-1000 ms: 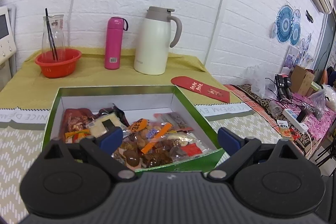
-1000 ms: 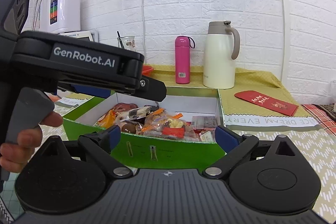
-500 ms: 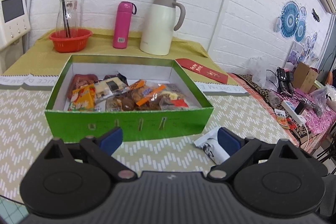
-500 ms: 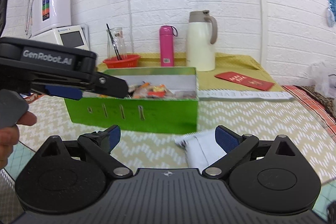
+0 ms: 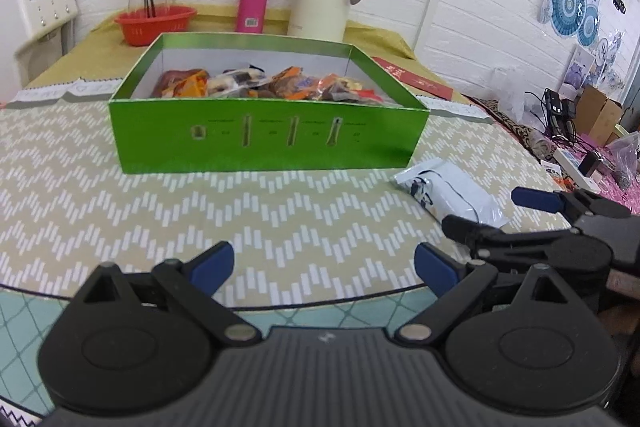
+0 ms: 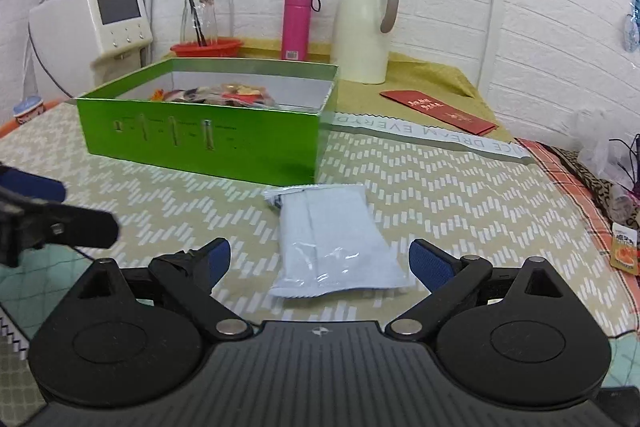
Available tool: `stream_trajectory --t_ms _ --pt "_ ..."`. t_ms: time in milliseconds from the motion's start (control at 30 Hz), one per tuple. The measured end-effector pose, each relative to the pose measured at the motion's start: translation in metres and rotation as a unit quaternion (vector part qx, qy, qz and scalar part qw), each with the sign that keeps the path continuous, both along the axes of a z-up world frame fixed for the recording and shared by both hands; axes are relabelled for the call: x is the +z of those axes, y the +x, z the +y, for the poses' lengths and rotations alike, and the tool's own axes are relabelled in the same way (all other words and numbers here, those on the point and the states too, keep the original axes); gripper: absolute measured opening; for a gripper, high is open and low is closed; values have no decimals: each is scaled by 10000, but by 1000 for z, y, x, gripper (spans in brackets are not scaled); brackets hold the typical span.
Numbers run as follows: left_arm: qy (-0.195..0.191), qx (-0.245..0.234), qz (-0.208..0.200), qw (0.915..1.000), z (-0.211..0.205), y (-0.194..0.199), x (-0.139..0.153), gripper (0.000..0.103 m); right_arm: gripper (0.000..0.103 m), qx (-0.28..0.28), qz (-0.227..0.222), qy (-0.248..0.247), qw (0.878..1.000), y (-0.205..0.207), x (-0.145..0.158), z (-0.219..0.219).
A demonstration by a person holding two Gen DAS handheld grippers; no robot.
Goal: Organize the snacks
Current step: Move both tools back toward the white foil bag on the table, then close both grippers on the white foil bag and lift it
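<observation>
Snacks in wrappers [image 5: 264, 85] already fill much of the green box [image 5: 264, 143], which stands on the patterned surface [image 5: 120, 211], so most of the sorting looks done. One item is left outside: a pale blue packet [image 6: 332, 239] lying flat on the surface just beside the box's near right corner. By my reading, what remains is to lift that packet into the box.

The right tool [image 6: 320, 263] hovers low directly before the packet, its blue pads spread wide apart to either side of the packet's near end, gripping nothing. The left tool [image 5: 324, 269] is likewise spread and empty, facing the box front, with the packet off to its right.
</observation>
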State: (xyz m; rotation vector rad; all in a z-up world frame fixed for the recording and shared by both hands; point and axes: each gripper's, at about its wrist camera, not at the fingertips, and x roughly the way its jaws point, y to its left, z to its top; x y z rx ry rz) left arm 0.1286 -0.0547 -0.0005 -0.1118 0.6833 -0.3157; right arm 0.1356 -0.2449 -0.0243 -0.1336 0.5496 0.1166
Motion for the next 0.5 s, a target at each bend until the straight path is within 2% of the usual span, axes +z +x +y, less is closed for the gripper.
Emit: stream_trajectory --t_ms 133,233,333,500 --pt "-50 85 54 9999 13 -6 -2 95 103 15 421 147 9990 24 -8 -4" --pt "-128 109 117 9998 22 -8 -4 95 103 86 424 219 9988 20 -8 2" --pt "-250 147 180 9994 30 -8 -5 95 103 819 360 104 9959 5 -8 24" --pt "-496 53 289 9983 39 -13 -9 95 103 1946 433 58 9799 -26 -5 73"
